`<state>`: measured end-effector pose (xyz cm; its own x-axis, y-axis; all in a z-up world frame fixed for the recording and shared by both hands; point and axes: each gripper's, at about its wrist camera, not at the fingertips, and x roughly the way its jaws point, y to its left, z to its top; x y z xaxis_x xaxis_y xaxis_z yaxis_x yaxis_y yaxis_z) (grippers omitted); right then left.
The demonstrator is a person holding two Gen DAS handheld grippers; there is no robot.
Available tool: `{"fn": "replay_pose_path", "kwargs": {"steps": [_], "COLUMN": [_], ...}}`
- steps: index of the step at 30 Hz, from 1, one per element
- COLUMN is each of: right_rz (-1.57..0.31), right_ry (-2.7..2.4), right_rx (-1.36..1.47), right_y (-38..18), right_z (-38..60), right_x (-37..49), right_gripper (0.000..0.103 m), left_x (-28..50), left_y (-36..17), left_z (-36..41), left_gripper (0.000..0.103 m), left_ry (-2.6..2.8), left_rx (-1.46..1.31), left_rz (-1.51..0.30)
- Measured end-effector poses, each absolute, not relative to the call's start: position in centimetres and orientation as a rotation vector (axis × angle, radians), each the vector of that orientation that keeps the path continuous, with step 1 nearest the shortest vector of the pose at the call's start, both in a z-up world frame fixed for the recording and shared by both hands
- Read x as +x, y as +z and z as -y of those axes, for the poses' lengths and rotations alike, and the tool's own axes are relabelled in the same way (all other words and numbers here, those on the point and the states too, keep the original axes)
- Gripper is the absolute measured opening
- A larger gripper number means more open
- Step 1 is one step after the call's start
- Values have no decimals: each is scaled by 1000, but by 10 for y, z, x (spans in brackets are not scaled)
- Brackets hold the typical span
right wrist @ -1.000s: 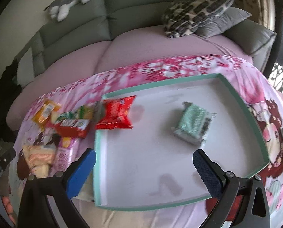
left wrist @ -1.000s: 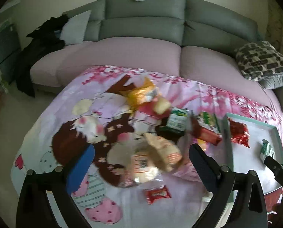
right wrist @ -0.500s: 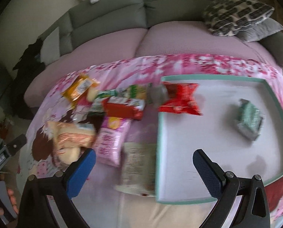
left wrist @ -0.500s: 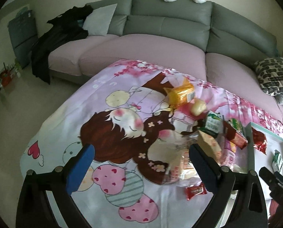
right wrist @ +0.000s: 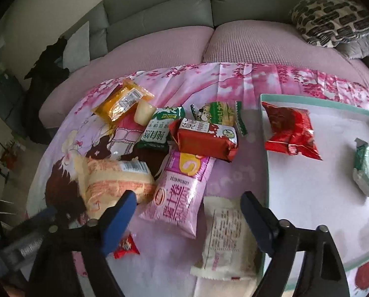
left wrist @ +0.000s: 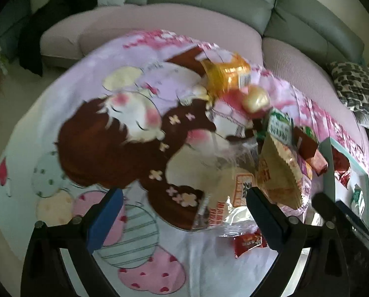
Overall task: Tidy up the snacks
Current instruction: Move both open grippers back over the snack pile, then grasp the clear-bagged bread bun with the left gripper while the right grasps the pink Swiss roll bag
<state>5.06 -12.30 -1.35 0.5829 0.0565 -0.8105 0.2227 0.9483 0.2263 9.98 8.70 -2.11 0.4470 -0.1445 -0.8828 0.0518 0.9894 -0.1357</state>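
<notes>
Loose snacks lie on a cartoon-print cloth [right wrist: 234, 84]: an orange packet [right wrist: 122, 101], a green-and-white biscuit pack [right wrist: 159, 128], a red-brown pack [right wrist: 206, 138], a beige bread pack [right wrist: 115, 178], a pink packet [right wrist: 182, 193] and a white packet [right wrist: 226, 235]. My right gripper [right wrist: 188, 210] hovers over the pink packet. Its jaws are closing, with the packet between them in the view but clear of the pads. My left gripper [left wrist: 184, 210] stands open above the cloth. A clear bread pack [left wrist: 226, 198] lies just inside its right finger.
A white tray with a teal rim [right wrist: 265, 148] sits to the right of the pile, holding a red packet [right wrist: 288, 131] and a green one [right wrist: 366, 168]. A small red candy [right wrist: 125, 246] lies near the front. A grey-and-pink sofa [right wrist: 159, 7] curves behind the cloth.
The right wrist view has swung left from the tray to the snack pile, and its jaws stand narrower. The left gripper has sunk closer to the cloth and the bread packs.
</notes>
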Motion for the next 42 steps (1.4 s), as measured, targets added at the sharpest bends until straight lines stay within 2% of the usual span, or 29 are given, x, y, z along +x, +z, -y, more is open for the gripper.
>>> {"fn": "replay_pose_path", "kwargs": {"steps": [3, 5, 8, 17, 26, 27, 29, 38, 41, 42], "right_rz": [-950, -957, -967, -973, -990, -993, -1002, -1008, -1005, -1002], "right_ry": [-80, -73, -85, -48, -59, -57, -48, -63, -67, -64], "right_rx": [355, 371, 376, 409, 366, 364, 357, 338, 342, 345], "right_y": [-18, -22, -28, -35, -41, -41, -44, -49, -50, -50], "right_z": [125, 127, 130, 130, 119, 118, 114, 109, 110, 110], "right_x": [57, 59, 62, 67, 74, 74, 76, 79, 79, 79], "right_gripper": [83, 75, 72, 71, 71, 70, 62, 60, 54, 51], "left_x": [99, 100, 103, 114, 121, 120, 121, 121, 121, 120], "left_y": [-21, -21, -26, -43, -42, -42, -41, -45, -46, -46], "left_z": [-79, -72, -63, -60, -94, -97, -102, -111, -106, -105], "left_gripper": [99, 99, 99, 99, 99, 99, 99, 99, 92, 86], "left_ry": [-152, -173, -181, -182, -87, -82, -71, -53, -86, -99], "left_rx": [-72, -47, -6, -4, -82, -89, -101, -142, -145, -155], "left_rz": [-1096, -1095, -1111, -1149, -1139, -1138, -1136, -1145, -1153, -1154]}}
